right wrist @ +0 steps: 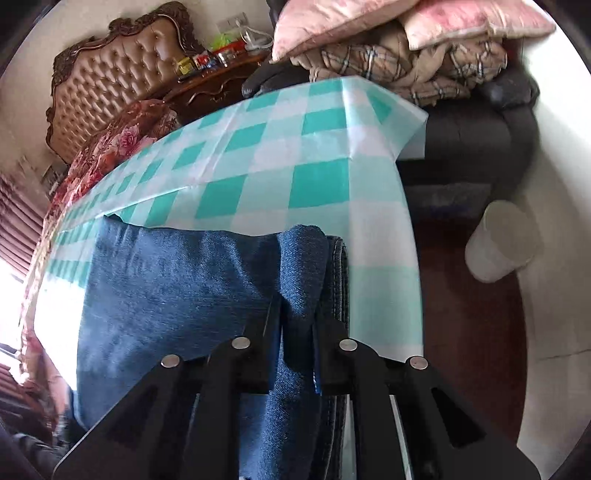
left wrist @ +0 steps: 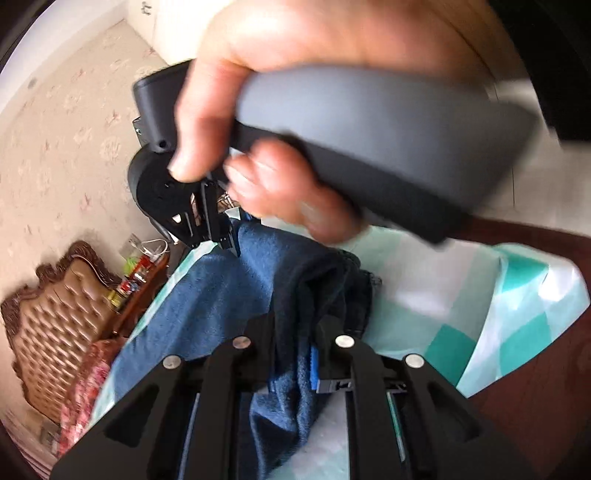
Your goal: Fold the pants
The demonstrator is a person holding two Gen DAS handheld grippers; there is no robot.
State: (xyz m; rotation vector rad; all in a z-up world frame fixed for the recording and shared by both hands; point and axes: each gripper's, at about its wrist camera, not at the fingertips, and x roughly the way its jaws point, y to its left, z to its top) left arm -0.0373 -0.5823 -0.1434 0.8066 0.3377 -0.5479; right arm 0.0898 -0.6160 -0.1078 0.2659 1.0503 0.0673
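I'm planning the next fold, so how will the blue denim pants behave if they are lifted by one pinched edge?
The pants will probably drape and sag: the fabric already bunches into soft folds between the fingers of the right hand-held gripper. They look fairly heavy for cloth, with thick layers and a stitched seam. The checked tablecloth may slide along underneath, since its edge is already lifted.

The dark blue denim pants (right wrist: 177, 288) fill the lower centre of the frame, over a checked tablecloth (right wrist: 317, 147) of teal and white squares. At upper left stands a tan tufted leather headboard (right wrist: 122, 70) with a dark brown carved frame. Upper right: pale pink pillows (right wrist: 369, 18).
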